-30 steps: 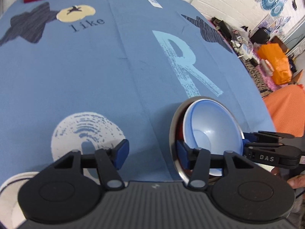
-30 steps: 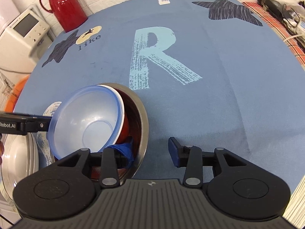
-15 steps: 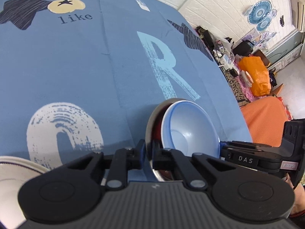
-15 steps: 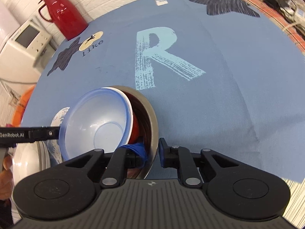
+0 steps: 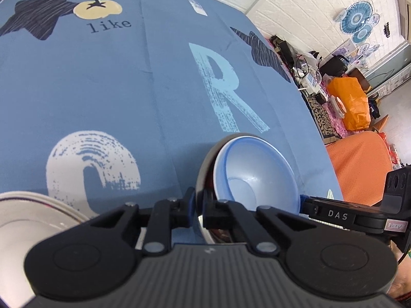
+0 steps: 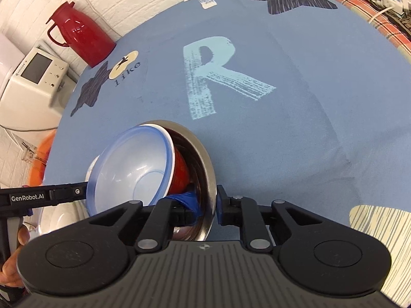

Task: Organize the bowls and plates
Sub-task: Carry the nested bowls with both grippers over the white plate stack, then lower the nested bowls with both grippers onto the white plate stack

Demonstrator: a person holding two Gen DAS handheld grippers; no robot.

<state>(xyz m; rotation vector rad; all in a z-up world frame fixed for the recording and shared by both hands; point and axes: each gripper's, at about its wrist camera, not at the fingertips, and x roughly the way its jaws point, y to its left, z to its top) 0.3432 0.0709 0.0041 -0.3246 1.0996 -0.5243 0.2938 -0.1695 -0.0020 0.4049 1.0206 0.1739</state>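
A stack of nested bowls sits between my two grippers: a pale blue plastic bowl point(image 5: 257, 177) point(image 6: 133, 169) inside a red bowl point(image 6: 181, 170), inside a steel bowl point(image 5: 205, 169) point(image 6: 204, 159). My left gripper point(image 5: 199, 204) is shut on the steel bowl's rim on its left side. From the opposite side, my right gripper point(image 6: 207, 202) is shut on the same rim, one pad inside the bowl and one outside. Each gripper shows in the other's view, the left gripper point(image 6: 51, 195) and the right gripper point(image 5: 334, 215). A white plate point(image 5: 28, 220) point(image 6: 59, 220) lies just left of the stack.
The blue printed tablecloth point(image 5: 128, 82) point(image 6: 308, 102) covers a round table. A red thermos point(image 6: 79, 33) stands at the far edge, with a white appliance point(image 6: 30, 82) beyond it. An orange seat point(image 5: 359, 169) and floor clutter lie off the table's right side.
Both grippers were open a second ago, each straddling the steel bowl's rim. Both have since shut on that rim from opposite sides. The left wrist camera has shifted nearer the white plate.
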